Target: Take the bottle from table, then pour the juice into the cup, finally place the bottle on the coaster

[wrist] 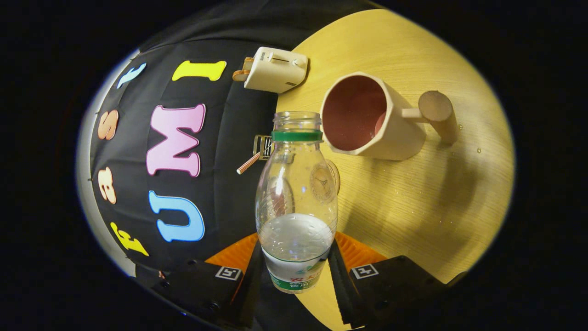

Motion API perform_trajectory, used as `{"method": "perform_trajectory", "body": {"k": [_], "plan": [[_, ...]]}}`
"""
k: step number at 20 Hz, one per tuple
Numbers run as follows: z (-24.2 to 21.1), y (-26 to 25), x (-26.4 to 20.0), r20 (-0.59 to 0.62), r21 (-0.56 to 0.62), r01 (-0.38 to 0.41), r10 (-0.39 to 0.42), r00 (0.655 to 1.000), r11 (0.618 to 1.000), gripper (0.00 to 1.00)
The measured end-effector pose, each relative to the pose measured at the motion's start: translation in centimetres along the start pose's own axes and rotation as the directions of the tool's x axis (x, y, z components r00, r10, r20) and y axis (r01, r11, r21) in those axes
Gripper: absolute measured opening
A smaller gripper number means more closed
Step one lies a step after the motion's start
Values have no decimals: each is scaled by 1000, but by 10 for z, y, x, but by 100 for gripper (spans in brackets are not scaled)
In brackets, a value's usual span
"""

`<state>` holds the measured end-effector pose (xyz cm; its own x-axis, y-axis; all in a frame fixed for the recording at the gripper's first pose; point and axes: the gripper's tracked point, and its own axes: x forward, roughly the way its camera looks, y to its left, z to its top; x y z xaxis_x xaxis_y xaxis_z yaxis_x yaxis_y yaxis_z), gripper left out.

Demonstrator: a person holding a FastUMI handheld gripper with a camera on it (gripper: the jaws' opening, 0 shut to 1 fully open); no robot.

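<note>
Tool (296, 271) clenched on uncapped bottle (296, 202), mouth just short of cup (367, 119) rim, bare table (436, 207) beyond.

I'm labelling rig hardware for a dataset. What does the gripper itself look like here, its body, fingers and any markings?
The gripper has two long fingers with ridged inner faces. Each sits on a blocky black body part carrying a small square black-and-white marker tag, with ribbed orange panels behind the fingers. Small screws dot the left block. No cables are visible.

Hand-held gripper (296, 271), black body, square tag markers, ridged fingers (337, 276)
</note>
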<state>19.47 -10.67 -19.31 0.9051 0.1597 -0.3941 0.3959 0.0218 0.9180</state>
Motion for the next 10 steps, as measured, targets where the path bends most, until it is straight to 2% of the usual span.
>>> {"method": "perform_trajectory", "body": {"k": [10], "plan": [[-6, 5, 13, -30, 154, 27, -23, 999, 988, 72]]}}
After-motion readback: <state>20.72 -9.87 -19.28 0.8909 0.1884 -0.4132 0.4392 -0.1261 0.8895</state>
